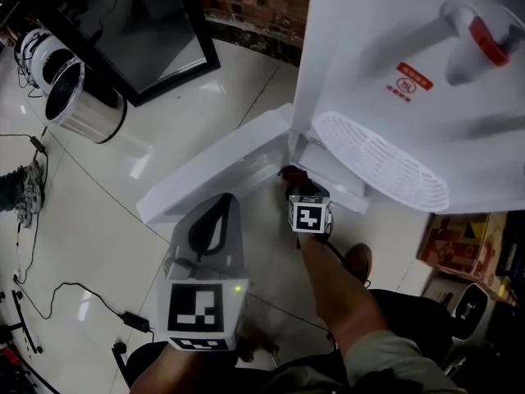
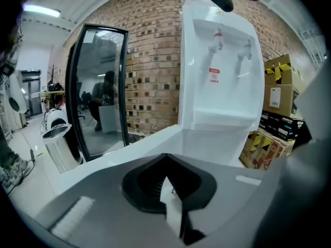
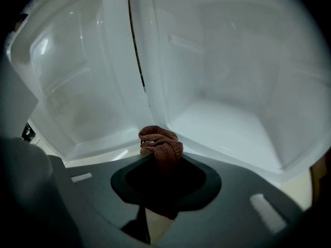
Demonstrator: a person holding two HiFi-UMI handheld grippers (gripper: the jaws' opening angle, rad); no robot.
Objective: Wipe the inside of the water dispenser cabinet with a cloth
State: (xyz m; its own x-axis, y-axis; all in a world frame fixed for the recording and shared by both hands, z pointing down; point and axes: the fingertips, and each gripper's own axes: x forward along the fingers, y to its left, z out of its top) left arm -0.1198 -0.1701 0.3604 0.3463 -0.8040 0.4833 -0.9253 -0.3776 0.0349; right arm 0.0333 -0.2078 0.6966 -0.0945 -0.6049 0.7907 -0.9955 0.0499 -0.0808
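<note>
Right gripper (image 3: 161, 165) clamps bunched cloth (image 3: 159, 142) at cabinet (image 3: 232, 123) mouth; left gripper (image 2: 173, 205) closed, empty. Wad may slip out when rubbed.

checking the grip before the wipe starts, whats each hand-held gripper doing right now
Left hand-held gripper: closed, nothing between the jaws.
Right hand-held gripper: closed on the reddish cloth.

place: office-like workroom | walls: bare brick wall (image 2: 150, 61) | floor (image 1: 98, 220): glossy pale tiles, loose cables (image 1: 78, 287) | storage: stacked cardboard boxes (image 2: 279, 81) beside water dispenser (image 2: 220, 71) | black-framed glass panel (image 2: 101, 87): seated person (image 2: 101, 99), lit room
</note>
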